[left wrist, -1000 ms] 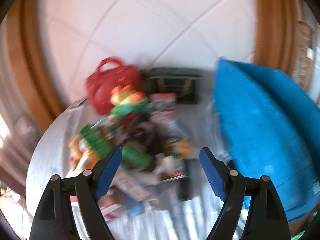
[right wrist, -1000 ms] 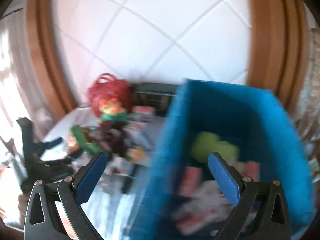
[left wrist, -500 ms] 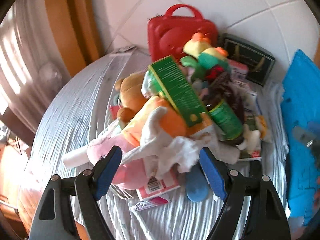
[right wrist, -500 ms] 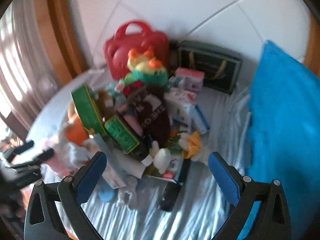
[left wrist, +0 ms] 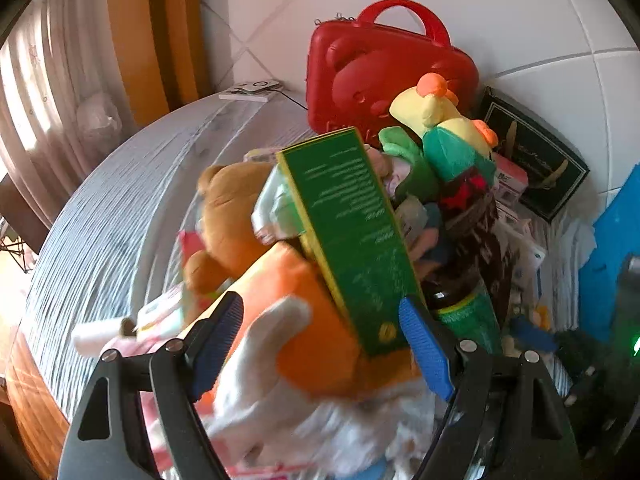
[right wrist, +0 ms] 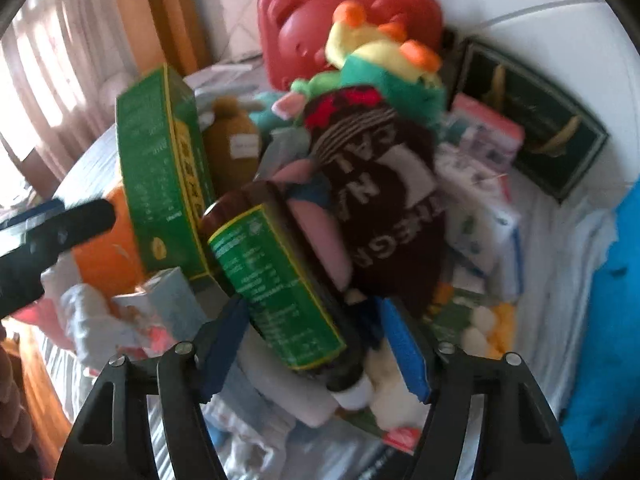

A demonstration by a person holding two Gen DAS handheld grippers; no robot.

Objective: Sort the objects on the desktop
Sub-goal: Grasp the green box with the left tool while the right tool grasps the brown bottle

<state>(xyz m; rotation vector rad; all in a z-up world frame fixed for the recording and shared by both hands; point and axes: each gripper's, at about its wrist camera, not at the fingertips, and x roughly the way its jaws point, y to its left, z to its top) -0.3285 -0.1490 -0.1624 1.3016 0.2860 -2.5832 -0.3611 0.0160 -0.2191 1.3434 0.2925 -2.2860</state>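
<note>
A heap of toys and boxes lies on the round table [left wrist: 120, 200]. My left gripper [left wrist: 322, 344] is open and straddles an orange and white plush toy [left wrist: 296, 320]; the low end of a green box [left wrist: 352, 232] leans between its pads. My right gripper [right wrist: 314, 346] straddles a brown bottle with a green label [right wrist: 276, 280]. Its jaws are closing, and a gap still shows at the right pad. The green box [right wrist: 164, 176] stands left of the bottle, and the left gripper's finger [right wrist: 60, 232] reaches in from the left edge.
A red carry case [left wrist: 384, 80] and a dark framed box [left wrist: 536, 164] stand at the wall behind the heap. A green and yellow frog plush [right wrist: 384, 60] and a brown knitted piece [right wrist: 384, 216] top it. A blue bin [right wrist: 612, 320] stands at the right.
Both grippers have come down close onto the heap. The right one swung left from over the blue bin, and its jaws have narrowed around the bottle.
</note>
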